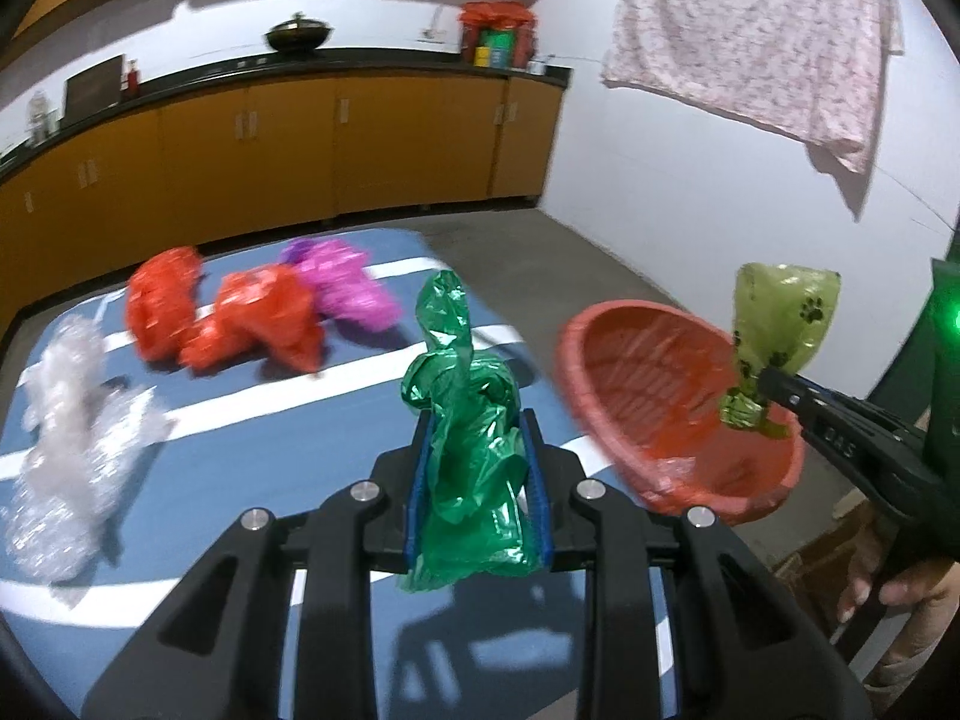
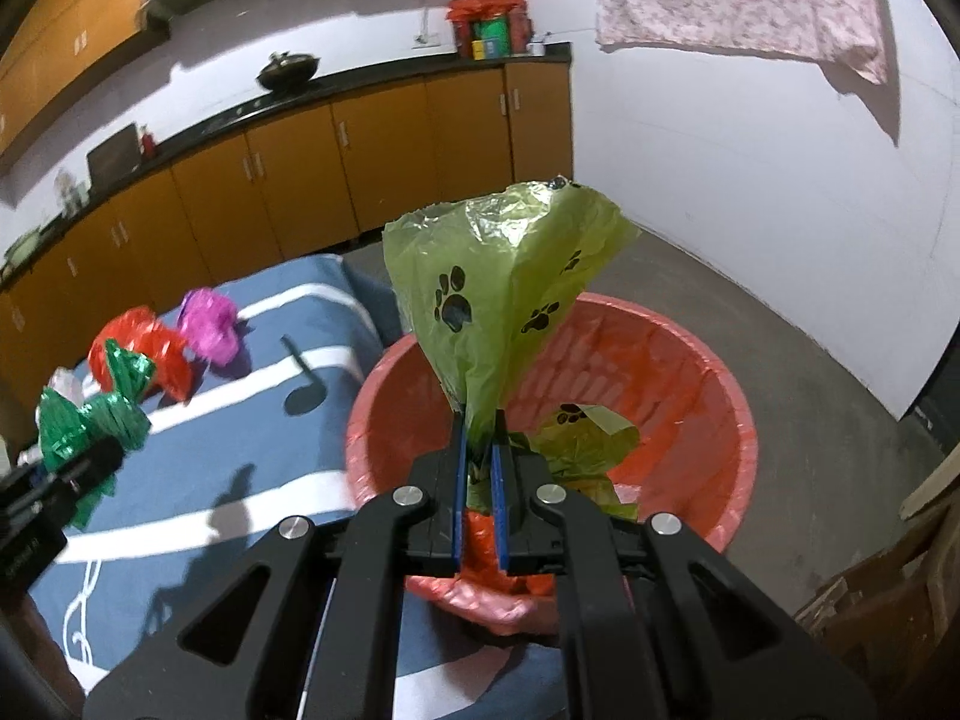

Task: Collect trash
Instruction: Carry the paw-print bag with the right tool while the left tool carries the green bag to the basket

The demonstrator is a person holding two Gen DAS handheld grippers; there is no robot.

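Kitchen, blue striped tabletop [image 1: 252, 450]. Still lying loose, left to right: silver wrapper [image 1: 72, 450], red bags [image 1: 228, 324], purple bag [image 1: 342, 282]. Left claw [image 1: 477, 456] is gripping a dark green bag [image 1: 468, 420]; right claw [image 2: 480, 450] is pinching a paw-print bag [image 2: 498, 276] over the red bin [image 2: 708, 384]. Bin looks nearly empty, so most work remains.

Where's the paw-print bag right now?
The paw-print bag is pinched in the right gripper, held above the red basket at the blue mat's right edge; the left wrist view shows it at right.
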